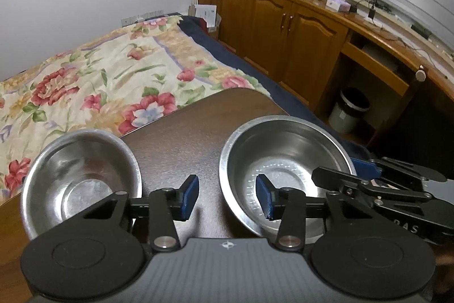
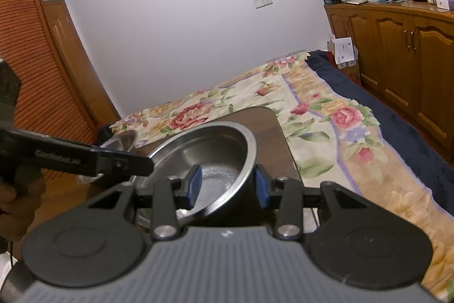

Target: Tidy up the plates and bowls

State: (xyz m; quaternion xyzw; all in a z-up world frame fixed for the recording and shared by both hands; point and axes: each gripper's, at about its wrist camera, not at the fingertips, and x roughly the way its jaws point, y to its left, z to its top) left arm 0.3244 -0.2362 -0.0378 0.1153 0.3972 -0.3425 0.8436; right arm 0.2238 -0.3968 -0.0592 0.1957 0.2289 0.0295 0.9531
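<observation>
Two steel bowls stand on a dark wooden table (image 1: 198, 127). The smaller bowl (image 1: 81, 178) is at the left and the larger bowl (image 1: 283, 161) at the right. My left gripper (image 1: 227, 199) is open and empty, low over the table between the two bowls, its right finger over the larger bowl's rim. My right gripper (image 2: 228, 185) is open, with one finger inside the larger bowl (image 2: 207, 161) and the other outside its right rim; it shows at the bowl's right side in the left wrist view (image 1: 369, 181). The smaller bowl (image 2: 122, 141) peeks out behind the left gripper's finger.
A bed with a floral cover (image 1: 99, 75) lies just beyond the table's far edge. Wooden cabinets (image 1: 283, 27) with clutter on top run along the right wall, with a waste bin (image 1: 349, 110) underneath. A slatted wooden wardrobe (image 2: 37, 70) stands at the left.
</observation>
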